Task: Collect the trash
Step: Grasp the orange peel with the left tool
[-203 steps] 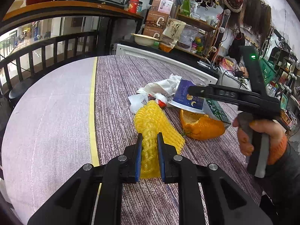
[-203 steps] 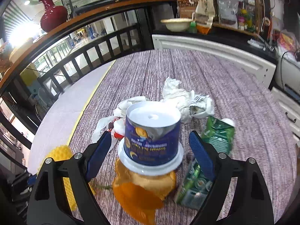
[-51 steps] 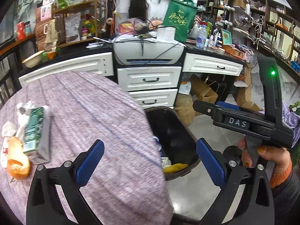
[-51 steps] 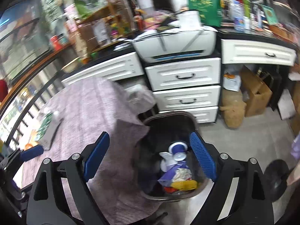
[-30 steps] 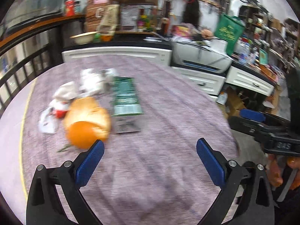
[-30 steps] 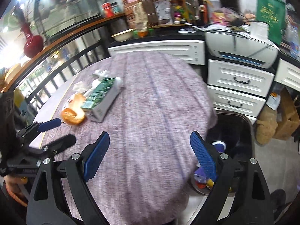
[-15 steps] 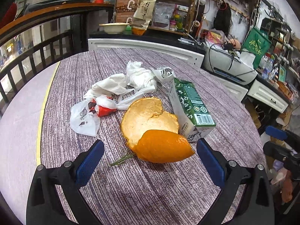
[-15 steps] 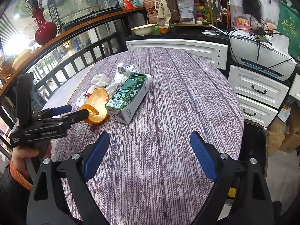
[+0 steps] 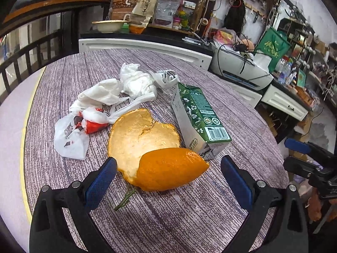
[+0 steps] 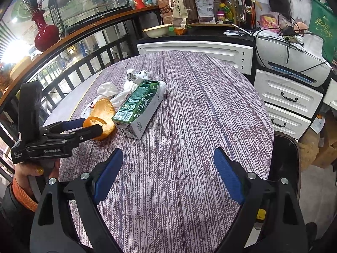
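Orange peel, one large curled piece of citrus rind [image 9: 151,147], lies on the purple woven worktop [image 9: 189,210] against the green-and-white drink carton [image 9: 198,118], framed by the released left hand-held gripper [image 9: 166,175]. Best pinch its thick orange end squarely. The right hand-held gripper [image 10: 168,168] hangs released, empty. Half a second ago the left sat farther back.

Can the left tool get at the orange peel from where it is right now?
Probably yes. The left tool is open, with its blue pads either side of the orange peel. Nothing lies between them. The green carton sits close on the peel's right, so the right pad has little room.
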`<state>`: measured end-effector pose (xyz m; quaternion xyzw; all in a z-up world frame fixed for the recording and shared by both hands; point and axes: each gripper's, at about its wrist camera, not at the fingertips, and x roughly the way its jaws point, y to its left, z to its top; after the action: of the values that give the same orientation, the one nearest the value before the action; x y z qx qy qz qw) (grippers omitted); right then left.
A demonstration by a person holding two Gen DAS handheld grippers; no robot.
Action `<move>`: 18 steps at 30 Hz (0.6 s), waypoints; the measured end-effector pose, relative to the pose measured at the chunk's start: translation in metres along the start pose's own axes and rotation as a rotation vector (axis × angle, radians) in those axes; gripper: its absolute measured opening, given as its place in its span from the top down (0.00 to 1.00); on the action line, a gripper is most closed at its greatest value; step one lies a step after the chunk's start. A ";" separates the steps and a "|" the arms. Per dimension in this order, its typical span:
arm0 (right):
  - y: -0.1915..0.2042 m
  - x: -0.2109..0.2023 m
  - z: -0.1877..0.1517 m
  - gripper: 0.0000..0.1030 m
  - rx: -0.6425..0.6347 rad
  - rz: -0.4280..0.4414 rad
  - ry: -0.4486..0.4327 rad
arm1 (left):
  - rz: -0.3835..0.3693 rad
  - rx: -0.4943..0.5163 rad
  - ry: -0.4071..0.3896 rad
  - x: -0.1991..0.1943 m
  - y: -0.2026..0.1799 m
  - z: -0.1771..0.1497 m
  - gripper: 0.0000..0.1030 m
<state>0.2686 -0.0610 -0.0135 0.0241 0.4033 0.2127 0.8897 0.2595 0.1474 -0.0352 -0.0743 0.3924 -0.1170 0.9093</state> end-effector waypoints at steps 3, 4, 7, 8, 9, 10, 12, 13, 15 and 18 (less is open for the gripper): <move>0.002 0.003 0.000 0.16 -0.002 -0.002 0.006 | -0.011 -0.002 0.011 0.004 0.002 -0.001 0.05; 0.002 0.004 0.000 0.16 -0.004 -0.002 0.007 | 0.007 0.009 0.011 0.006 0.002 -0.001 0.05; 0.005 0.006 0.000 0.16 -0.010 -0.002 0.010 | 0.042 0.038 0.013 0.012 -0.001 0.001 0.07; 0.005 0.006 0.000 0.16 -0.011 -0.003 0.010 | 0.048 0.043 0.015 0.013 -0.001 0.001 0.10; 0.006 0.007 0.000 0.16 -0.013 -0.005 0.011 | 0.072 0.053 0.008 0.014 -0.003 0.001 0.19; 0.007 0.008 0.001 0.16 -0.015 -0.007 0.012 | 0.102 0.065 0.004 0.015 -0.004 0.001 0.25; 0.007 0.010 0.001 0.16 -0.013 -0.009 0.015 | 0.118 0.071 0.017 0.018 -0.003 0.001 0.44; 0.007 0.012 0.002 0.16 -0.010 -0.010 0.017 | 0.118 0.068 0.022 0.019 -0.001 0.001 0.47; 0.007 0.015 0.004 0.16 -0.007 -0.011 0.019 | 0.125 0.051 0.016 0.017 0.003 0.001 0.60; 0.009 0.020 0.007 0.16 -0.007 -0.008 0.023 | 0.120 0.017 0.005 0.013 0.009 0.002 0.74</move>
<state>0.2823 -0.0434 -0.0212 0.0168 0.4126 0.2107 0.8860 0.2710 0.1526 -0.0451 -0.0425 0.3975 -0.0660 0.9142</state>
